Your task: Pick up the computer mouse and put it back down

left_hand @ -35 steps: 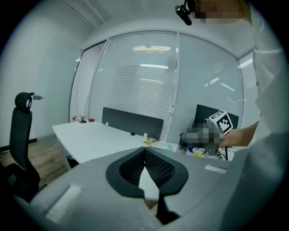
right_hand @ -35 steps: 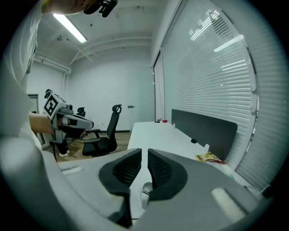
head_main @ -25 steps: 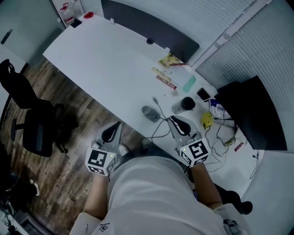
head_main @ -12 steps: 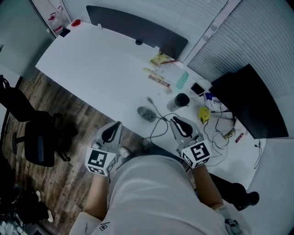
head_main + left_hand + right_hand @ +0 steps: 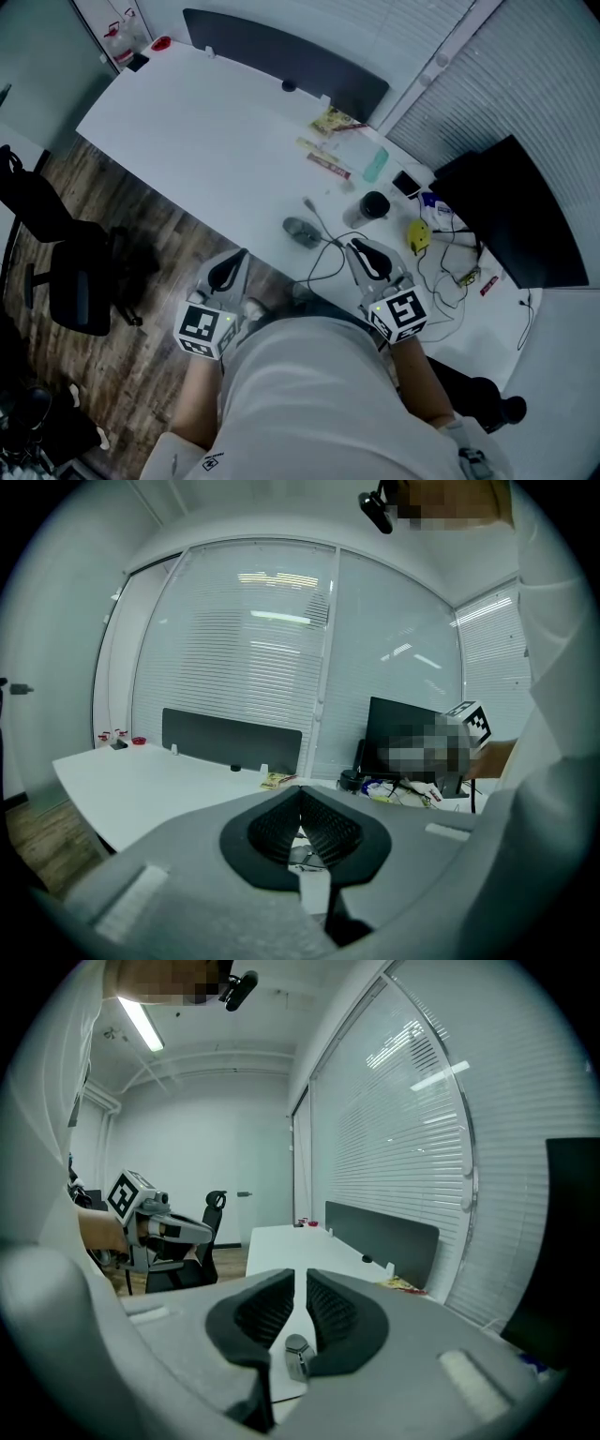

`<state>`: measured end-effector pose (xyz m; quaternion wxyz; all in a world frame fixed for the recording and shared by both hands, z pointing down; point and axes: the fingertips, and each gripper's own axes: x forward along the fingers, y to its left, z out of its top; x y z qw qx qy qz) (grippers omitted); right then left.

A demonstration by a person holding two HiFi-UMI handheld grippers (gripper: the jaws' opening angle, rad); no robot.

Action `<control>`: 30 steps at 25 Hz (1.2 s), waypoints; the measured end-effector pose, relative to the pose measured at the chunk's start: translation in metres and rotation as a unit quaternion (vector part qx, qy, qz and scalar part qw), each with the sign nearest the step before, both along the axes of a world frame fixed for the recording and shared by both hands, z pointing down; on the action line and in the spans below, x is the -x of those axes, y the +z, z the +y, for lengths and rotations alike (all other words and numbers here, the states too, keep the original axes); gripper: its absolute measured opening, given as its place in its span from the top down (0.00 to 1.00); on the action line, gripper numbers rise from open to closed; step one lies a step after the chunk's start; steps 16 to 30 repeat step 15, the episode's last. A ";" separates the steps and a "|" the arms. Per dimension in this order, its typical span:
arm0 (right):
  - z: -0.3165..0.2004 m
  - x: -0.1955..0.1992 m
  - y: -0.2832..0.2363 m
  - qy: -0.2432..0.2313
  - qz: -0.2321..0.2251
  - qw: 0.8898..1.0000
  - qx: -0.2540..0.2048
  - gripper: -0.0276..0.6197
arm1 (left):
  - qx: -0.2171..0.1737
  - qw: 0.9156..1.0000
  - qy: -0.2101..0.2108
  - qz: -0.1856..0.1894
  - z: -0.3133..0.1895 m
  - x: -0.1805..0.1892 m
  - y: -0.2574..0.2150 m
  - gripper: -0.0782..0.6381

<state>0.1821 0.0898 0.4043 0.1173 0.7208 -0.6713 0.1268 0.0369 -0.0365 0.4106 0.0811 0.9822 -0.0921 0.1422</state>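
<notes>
While the left gripper [image 5: 228,270] and right gripper [image 5: 367,258] hang near the body, jaws pressed together on nothing, the computer mouse [image 5: 302,231] lies free by the white desk's [image 5: 206,122] near edge, as it would before a lift or after a set-down. Beyond stand a black cup [image 5: 373,204], a dark partition [image 5: 281,56] along the far edge, and window blinds [image 5: 525,84].

Head view steeply down, gripper views near-level across shared desk [image 5: 206,141]

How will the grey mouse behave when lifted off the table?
Probably light and rigid: the mouse looks small, with a rounded shell, so a grip may slip. The thin cable beside it, if attached, would likely trail limply over the table.
</notes>
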 end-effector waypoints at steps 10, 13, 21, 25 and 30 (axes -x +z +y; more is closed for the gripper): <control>-0.003 0.001 -0.001 -0.007 0.000 1.000 -0.003 0.89 | -0.001 1.000 -0.018 -0.001 -0.002 0.008 -0.001 0.88; -0.005 0.002 0.001 -0.012 0.000 1.000 0.000 0.89 | -0.002 1.000 -0.019 0.000 -0.002 0.009 -0.002 0.88; -0.005 0.003 0.002 -0.013 -0.002 1.000 0.001 0.89 | -0.002 1.000 -0.019 0.001 -0.001 0.009 -0.003 0.88; -0.005 0.003 0.002 -0.013 -0.002 1.000 0.001 0.89 | -0.002 1.000 -0.019 0.001 -0.001 0.009 -0.003 0.88; -0.005 0.003 0.002 -0.013 -0.002 1.000 0.001 0.89 | -0.002 1.000 -0.019 0.001 -0.001 0.009 -0.003 0.88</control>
